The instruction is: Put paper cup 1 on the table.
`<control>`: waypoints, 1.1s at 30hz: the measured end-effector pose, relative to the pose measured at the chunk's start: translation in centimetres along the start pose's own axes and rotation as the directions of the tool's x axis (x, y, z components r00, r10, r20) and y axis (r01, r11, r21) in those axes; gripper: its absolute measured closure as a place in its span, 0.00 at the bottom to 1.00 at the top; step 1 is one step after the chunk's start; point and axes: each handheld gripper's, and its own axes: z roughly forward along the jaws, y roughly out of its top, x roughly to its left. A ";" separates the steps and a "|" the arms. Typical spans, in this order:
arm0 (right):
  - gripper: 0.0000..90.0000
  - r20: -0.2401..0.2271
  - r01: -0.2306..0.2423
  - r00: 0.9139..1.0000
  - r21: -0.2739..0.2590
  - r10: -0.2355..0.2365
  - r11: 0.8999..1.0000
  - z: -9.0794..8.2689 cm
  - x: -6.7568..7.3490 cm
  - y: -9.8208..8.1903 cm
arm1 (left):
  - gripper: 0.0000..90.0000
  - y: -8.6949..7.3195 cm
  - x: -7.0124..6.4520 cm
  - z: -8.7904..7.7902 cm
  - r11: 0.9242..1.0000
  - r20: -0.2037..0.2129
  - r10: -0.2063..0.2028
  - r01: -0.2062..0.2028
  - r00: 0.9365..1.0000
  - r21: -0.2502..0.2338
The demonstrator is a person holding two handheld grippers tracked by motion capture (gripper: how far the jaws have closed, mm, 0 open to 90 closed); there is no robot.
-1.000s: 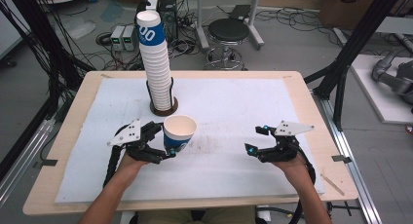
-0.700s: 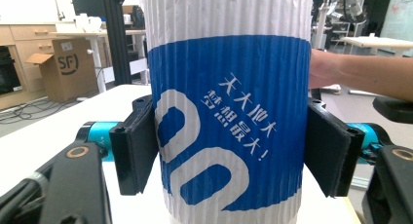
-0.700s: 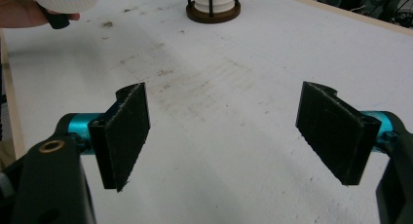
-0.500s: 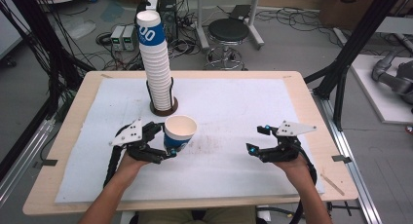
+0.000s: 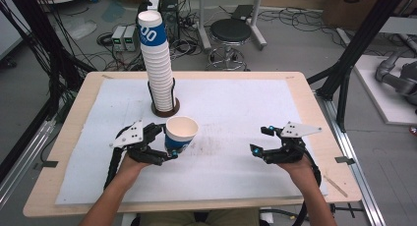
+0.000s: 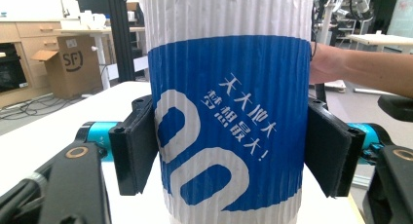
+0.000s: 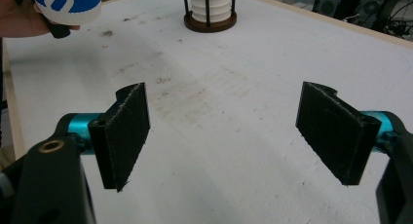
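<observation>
The high view shows a white-and-blue paper cup (image 5: 180, 134) standing upright on the white mat (image 5: 231, 118), near the person's side of the table (image 5: 78, 118) and just in front of the tall stack of cups (image 5: 156, 64) in its round holder (image 5: 164, 109); the left gripper (image 5: 164, 143) reaches in from the left with the cup between its jaws; the right gripper (image 5: 265, 142) rests well apart on the right side of the mat, its jaws spread with nothing between them. The left gripper view looks straight at the cup (image 6: 229, 117), whose blue band carries white print; one pad (image 6: 136, 146) sits against the cup's left side and the other pad (image 6: 328, 148) sits right at its right side, so the jaws are closed lightly around the cup, though they have just been easing open a little. The right gripper view shows its two black pads (image 7: 124, 131) wide apart over bare, slightly smudged mat (image 7: 224, 136); the holder (image 7: 210, 20) stands farther off, and the cup (image 7: 68, 2) sits at the top left corner.
</observation>
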 end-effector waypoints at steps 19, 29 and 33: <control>0.23 -0.004 0.005 1.000 -0.001 -0.005 1.000 -0.1 0.1 -0.1 | 0.32 -1.0 2.0 -2.7 0.999 -0.098 -0.042 0.042 0.994 -0.005; 0.23 -0.007 0.013 1.000 0.000 -0.013 1.000 0.1 0.1 0.0 | 0.31 -2.5 3.7 -2.7 0.994 -0.153 -0.075 0.086 0.985 0.062; 0.23 -0.011 0.012 1.000 -0.001 -0.012 1.000 0.0 0.3 0.1 | 0.32 -3.2 4.4 -2.9 0.989 -0.165 -0.086 0.104 0.982 0.105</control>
